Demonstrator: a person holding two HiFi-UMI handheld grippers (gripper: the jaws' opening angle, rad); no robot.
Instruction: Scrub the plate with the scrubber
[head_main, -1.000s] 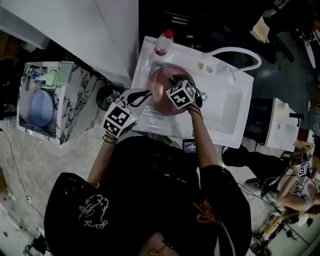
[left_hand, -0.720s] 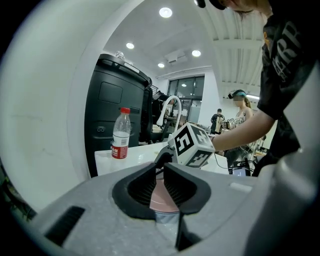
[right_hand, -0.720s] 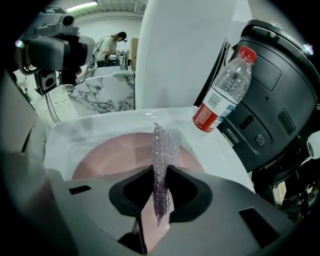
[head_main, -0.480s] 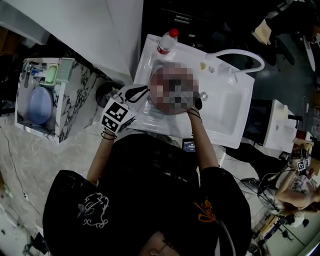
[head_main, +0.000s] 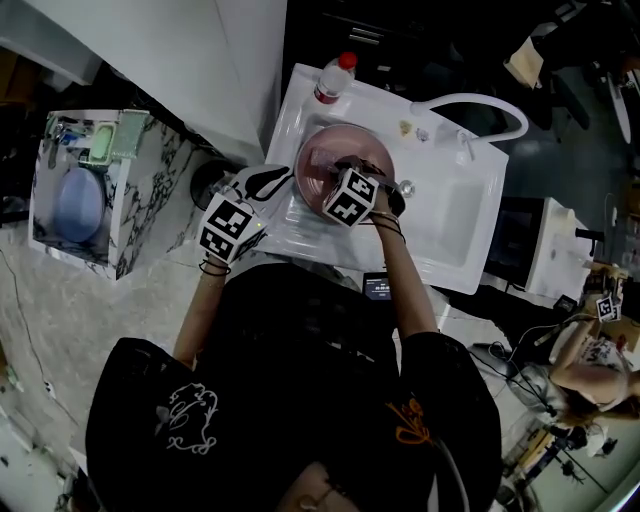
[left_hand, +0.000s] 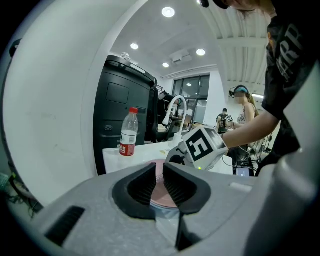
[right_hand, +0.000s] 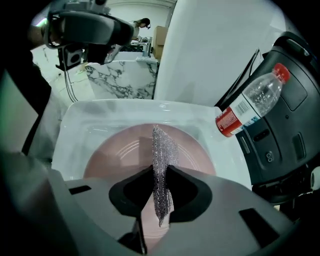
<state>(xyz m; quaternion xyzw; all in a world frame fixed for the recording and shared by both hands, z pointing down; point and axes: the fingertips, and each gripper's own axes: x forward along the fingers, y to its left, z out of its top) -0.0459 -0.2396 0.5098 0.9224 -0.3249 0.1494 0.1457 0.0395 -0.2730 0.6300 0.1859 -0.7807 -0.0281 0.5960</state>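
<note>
Inside white sink | left gripper nips plate rim | right gripper pinches scrubber over plate | bottle on ledge

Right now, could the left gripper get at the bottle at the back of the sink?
Probably yes. The bottle stands upright on the back ledge of the sink, ahead and slightly left of the left gripper, with open space between. The right gripper, clamping the scrubber over the plate, sits right of that path.

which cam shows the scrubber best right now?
Right gripper view: the scrubber is pinched in the right gripper, silver mesh clear against the pink plate. Head view: that gripper's marker cube hides it. Left gripper view: hidden behind the right gripper too.
</note>
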